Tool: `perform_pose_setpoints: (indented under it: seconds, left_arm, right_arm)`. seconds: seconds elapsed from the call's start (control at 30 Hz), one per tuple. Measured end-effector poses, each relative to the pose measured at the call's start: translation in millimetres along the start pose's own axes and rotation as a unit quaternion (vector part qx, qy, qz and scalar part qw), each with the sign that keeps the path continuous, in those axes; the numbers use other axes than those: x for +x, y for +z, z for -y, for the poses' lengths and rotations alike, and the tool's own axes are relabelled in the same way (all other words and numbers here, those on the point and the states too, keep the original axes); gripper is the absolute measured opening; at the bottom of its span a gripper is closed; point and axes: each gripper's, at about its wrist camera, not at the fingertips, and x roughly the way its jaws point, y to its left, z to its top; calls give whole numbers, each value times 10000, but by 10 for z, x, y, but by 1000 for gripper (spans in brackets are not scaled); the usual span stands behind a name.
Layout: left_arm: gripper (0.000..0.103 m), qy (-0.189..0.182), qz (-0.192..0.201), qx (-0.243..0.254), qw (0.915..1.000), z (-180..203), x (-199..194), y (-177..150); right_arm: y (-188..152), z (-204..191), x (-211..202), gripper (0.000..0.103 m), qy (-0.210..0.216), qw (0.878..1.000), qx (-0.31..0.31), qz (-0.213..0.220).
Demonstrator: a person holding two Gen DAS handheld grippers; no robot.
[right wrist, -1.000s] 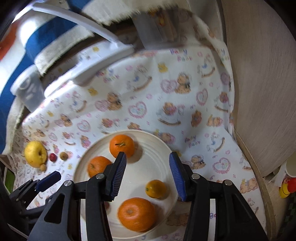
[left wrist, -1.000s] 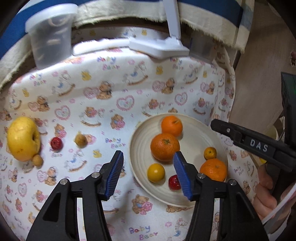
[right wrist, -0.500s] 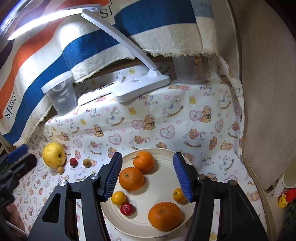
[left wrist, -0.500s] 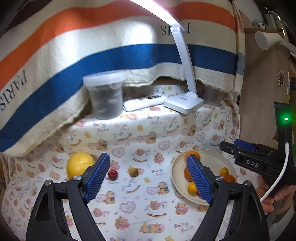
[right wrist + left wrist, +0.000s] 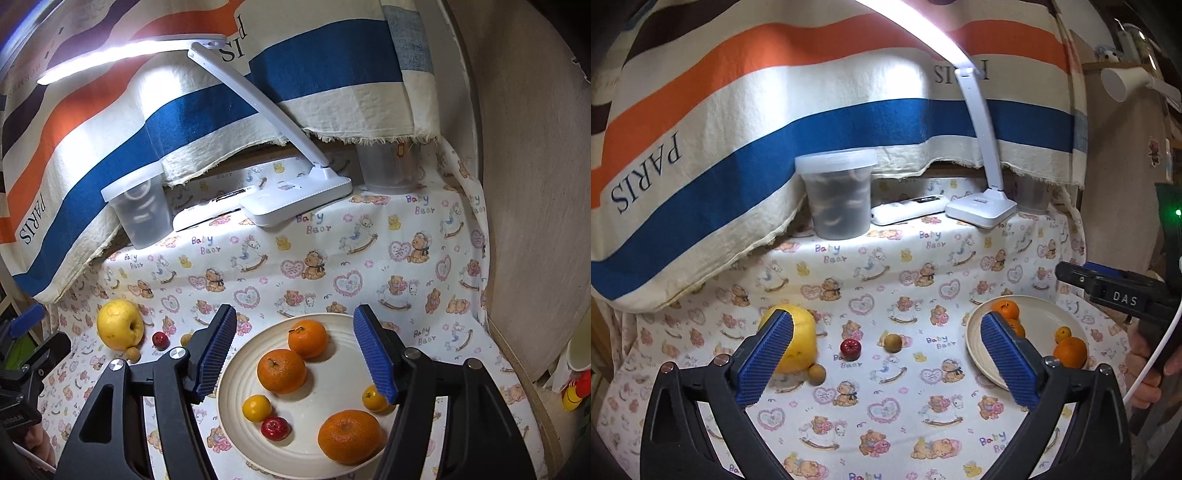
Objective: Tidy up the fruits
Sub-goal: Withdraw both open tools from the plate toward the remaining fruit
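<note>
A cream plate [image 5: 332, 373] holds three oranges [image 5: 281, 370], two small yellow-orange fruits [image 5: 256, 407] and a small red fruit [image 5: 274, 428]. On the cloth to its left lie a big yellow fruit [image 5: 805, 341], a small red fruit [image 5: 850, 349] and two small brown fruits [image 5: 892, 339]. My left gripper [image 5: 886, 363] is open and empty, held high above the cloth between the loose fruits and the plate [image 5: 1038, 317]. My right gripper [image 5: 295, 356] is open and empty above the plate. It also shows at the right of the left wrist view [image 5: 1108, 291].
At the back stand a lidded plastic tub [image 5: 837, 195], a white remote [image 5: 908, 208], a white desk lamp [image 5: 980, 208] and a clear cup [image 5: 388, 166]. A striped cloth hangs behind. A wooden panel [image 5: 535, 184] borders the table on the right.
Both grippers have pulled back and up from the plate, so the whole table shows. The left gripper has opened wider. The fruits have not moved.
</note>
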Motion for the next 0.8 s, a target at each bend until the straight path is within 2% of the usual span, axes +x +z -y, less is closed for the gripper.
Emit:
perform_pose_setpoints:
  seconds: [0.23,0.33,0.57,0.67,0.8]
  left_arm:
    - [101,218,-54,-397,9990,-299,73,-22]
    - [101,464,21,-463,9978,-416,92,-26]
    - [99,744,-86,-683,9949,-663,206,-87]
    - [95,861,-316,-796,9926,-759,329,-144]
    - [91,778,-913,-1178,9858,-891,544,-276]
  right_arm:
    - [-33,-39,53,68,-44,9999,-76,-67]
    - [-60,-115,57,68,-77,9997,-224,-63]
    - [-158,-332,76,68,61,9987,-509,-71]
    - [-220,-414,139,68,98,9979,-620,-173]
    - [-355,-592,213,68,199,9954,-896,-282]
